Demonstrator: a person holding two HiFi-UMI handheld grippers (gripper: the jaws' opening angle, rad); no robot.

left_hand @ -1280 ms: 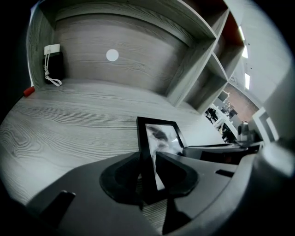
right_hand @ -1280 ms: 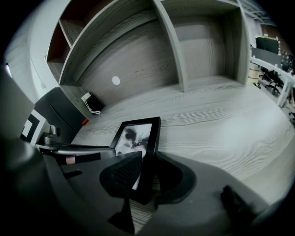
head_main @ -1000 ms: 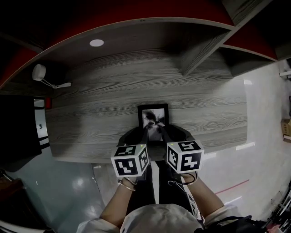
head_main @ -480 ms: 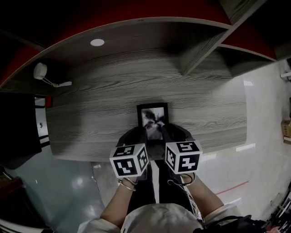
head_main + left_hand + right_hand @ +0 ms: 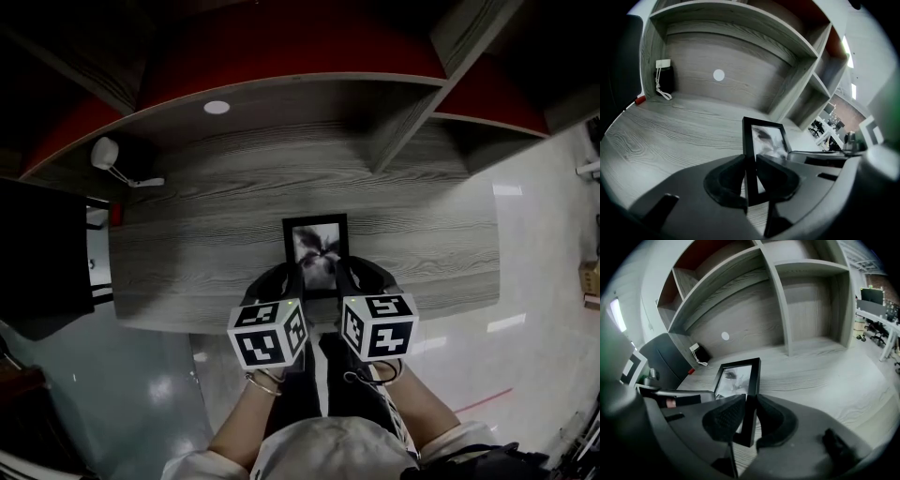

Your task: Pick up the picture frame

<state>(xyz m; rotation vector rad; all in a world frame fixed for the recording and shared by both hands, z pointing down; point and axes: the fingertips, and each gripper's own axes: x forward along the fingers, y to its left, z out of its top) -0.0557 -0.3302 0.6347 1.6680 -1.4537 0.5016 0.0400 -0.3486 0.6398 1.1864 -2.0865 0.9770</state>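
Head view puts the picture frame [image 5: 316, 251] at the middle of the near edge of the grey wood-grain surface [image 5: 206, 216], its long sides running away from the person and a dark, blurry print under its glass; its near end sits between the two marker cubes. In the left gripper view the left hand-held gripper [image 5: 751, 161] has just been closing its jaws, and the frame's black left rail stands between them, one pad pressed to each side of it; in the right gripper view the right hand-held gripper [image 5: 750, 404] is clamped the same way on the right rail, close to the near corner. The near end looks raised off the wood; whether the far end has left it I cannot tell. Beyond the frame the surface lies bare up to a back panel with a small white disc [image 5: 217, 107], a white plug with its cord [image 5: 105, 153] in the far left corner and a shelf divider [image 5: 403, 122] to the right. The step in hand, as I judge it, is the lift itself; to do it well both hands should rise at one pace so the frame does not twist between the grips; both holds are low on thin rails, so the far end may sag; pressure should be firm but steady, kept on the rails and off the glass.
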